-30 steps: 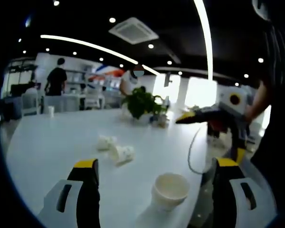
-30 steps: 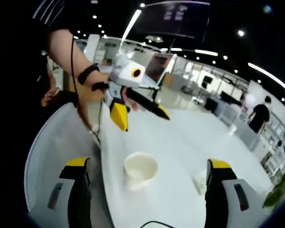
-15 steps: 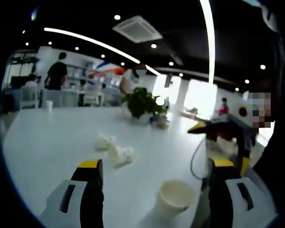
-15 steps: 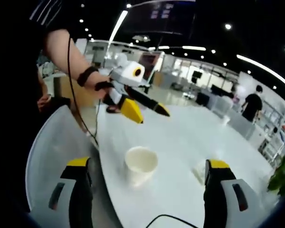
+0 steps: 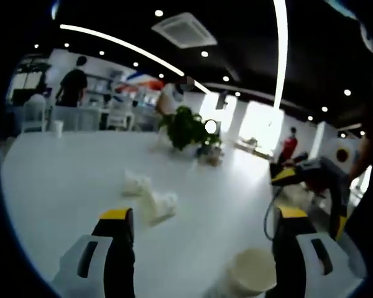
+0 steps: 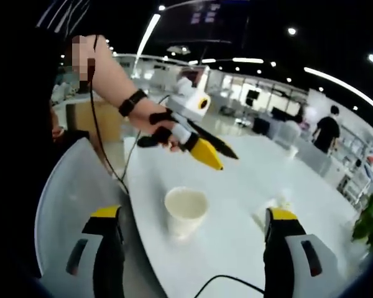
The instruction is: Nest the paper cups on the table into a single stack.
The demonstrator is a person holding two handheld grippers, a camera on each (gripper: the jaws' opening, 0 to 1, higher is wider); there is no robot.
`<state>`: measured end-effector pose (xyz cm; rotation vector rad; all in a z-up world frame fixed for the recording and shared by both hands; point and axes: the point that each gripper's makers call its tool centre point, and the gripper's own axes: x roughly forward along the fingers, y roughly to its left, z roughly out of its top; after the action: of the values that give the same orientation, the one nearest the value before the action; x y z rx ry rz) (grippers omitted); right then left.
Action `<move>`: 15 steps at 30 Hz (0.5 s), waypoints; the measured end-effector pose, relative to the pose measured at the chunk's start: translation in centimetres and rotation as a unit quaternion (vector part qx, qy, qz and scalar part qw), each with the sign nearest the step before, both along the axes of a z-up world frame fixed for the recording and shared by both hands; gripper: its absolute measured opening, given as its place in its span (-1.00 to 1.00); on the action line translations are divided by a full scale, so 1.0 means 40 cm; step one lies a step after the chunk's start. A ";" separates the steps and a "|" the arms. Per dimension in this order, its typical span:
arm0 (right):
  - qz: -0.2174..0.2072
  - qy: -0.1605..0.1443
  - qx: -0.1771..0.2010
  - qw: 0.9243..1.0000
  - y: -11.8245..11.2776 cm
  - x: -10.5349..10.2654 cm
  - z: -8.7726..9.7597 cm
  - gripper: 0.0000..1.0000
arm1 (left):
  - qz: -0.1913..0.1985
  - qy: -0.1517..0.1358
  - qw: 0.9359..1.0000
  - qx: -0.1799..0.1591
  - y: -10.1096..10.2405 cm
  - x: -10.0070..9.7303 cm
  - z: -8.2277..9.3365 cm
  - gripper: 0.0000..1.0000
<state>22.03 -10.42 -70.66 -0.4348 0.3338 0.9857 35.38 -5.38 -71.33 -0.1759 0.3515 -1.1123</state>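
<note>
An upright white paper cup (image 5: pixel 253 274) stands near the table's edge, low and right between my left gripper's (image 5: pixel 202 248) open jaws. The same cup (image 6: pixel 185 211) stands between my right gripper's (image 6: pixel 196 248) wide-open jaws, a little ahead of them. Neither gripper holds anything. Two crumpled white paper cups (image 5: pixel 150 197) lie on their sides further in on the white table (image 5: pixel 62 180); in the right gripper view these crumpled cups (image 6: pixel 277 203) show by the right jaw. A hand holds the left gripper (image 6: pixel 227 161) open, just beyond and above the cup. The right gripper (image 5: pixel 281 175) comes in from the right.
A potted green plant (image 5: pixel 185 127) stands mid-table, with another paper cup (image 5: pixel 57 128) far back left. A black cable (image 6: pixel 230 282) crosses the table's near edge. A grey chair back (image 6: pixel 68 186) sits left of the table. People stand in the background.
The left gripper has swung over toward the upright cup and now points past its rim. In the left gripper view the cup has slid lower and to the right. Both stay open.
</note>
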 end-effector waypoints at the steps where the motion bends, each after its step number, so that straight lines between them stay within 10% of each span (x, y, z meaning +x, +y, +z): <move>1: -0.002 0.000 0.002 1.000 -0.002 0.001 0.000 0.84 | -0.001 0.001 1.000 0.001 -0.003 0.004 -0.003 0.83; 15: -0.027 0.018 0.011 0.999 -0.031 0.012 -0.019 0.79 | -0.030 0.034 0.999 0.007 -0.077 0.077 -0.082 0.80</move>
<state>22.49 -11.65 -71.43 -0.3858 0.3651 0.9450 38.48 -8.47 -74.61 -0.1921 0.4278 -1.1638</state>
